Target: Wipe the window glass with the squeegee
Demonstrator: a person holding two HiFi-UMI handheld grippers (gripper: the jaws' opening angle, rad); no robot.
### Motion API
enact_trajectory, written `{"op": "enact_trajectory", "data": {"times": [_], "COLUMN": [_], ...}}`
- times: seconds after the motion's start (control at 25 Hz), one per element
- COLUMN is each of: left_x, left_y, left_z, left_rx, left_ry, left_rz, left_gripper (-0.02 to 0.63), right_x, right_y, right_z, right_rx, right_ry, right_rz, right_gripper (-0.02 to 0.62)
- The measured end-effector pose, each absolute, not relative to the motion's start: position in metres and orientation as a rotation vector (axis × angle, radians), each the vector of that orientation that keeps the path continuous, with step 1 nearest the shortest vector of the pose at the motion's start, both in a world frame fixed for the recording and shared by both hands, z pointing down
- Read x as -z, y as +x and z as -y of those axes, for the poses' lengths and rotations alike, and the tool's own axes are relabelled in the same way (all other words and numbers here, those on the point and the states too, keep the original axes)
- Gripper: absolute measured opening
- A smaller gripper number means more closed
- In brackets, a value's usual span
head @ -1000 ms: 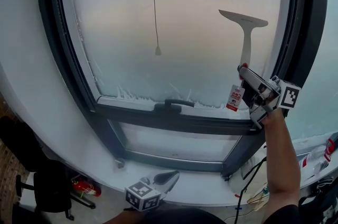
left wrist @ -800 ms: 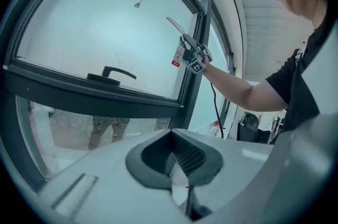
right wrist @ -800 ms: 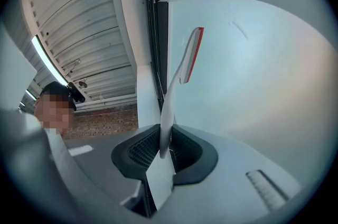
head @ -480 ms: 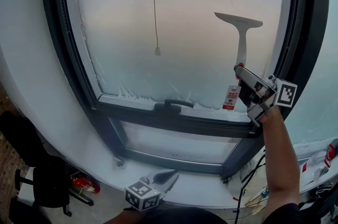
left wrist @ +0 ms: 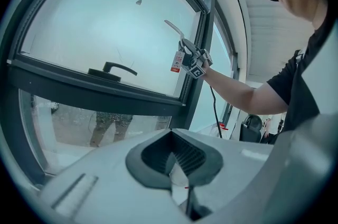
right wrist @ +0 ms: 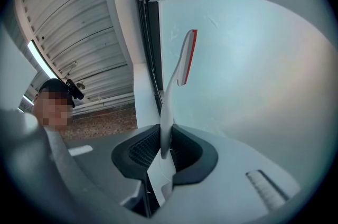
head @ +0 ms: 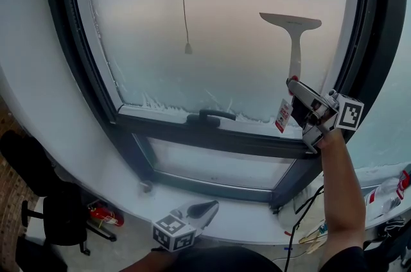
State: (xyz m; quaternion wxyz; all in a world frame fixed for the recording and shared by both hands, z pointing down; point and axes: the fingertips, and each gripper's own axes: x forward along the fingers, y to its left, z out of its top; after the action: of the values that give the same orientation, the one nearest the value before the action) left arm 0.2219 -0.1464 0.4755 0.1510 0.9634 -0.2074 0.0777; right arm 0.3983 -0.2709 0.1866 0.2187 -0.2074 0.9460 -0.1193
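A white squeegee (head: 294, 40) rests its blade against the frosted window glass (head: 218, 27) at the upper right, handle pointing down. My right gripper (head: 295, 85) is shut on the handle's lower end, and a red-and-white tag (head: 282, 115) hangs below it. In the right gripper view the squeegee (right wrist: 182, 62) rises from between the jaws of the right gripper (right wrist: 163, 146), its red-edged blade on the glass. My left gripper (head: 204, 208) hangs low near the sill, shut and empty. The left gripper view shows the left gripper (left wrist: 174, 157) with jaws together, and the squeegee (left wrist: 174, 29) far off.
A dark window frame (head: 369, 40) borders the pane, with a black window handle (head: 213, 115) on its lower rail. A pull cord (head: 187, 47) hangs in front of the glass. Bottles (head: 385, 190) and cables (head: 307, 226) lie at the right, a black chair (head: 54, 219) at the left.
The squeegee has slid slightly down and left on the glass in the right gripper. The head view has shifted a little. The left gripper stays low.
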Motion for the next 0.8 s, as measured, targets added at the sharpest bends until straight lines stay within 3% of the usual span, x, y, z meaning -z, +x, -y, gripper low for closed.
{"op": "enact_trajectory", "data": {"times": [0.8], "left_x": [-0.481], "left_y": [0.223], "left_z": [0.143], "left_rx": [-0.268], "left_ry": [2.755], "left_rz": [0.569], "left_gripper": [0.000], "right_x": [-0.280], "right_y": [0.389], "right_z": [0.264], "right_rx": [0.455], "right_ry": [-0.598], "right_rz": [-2.491], "right_gripper": [0.084]}}
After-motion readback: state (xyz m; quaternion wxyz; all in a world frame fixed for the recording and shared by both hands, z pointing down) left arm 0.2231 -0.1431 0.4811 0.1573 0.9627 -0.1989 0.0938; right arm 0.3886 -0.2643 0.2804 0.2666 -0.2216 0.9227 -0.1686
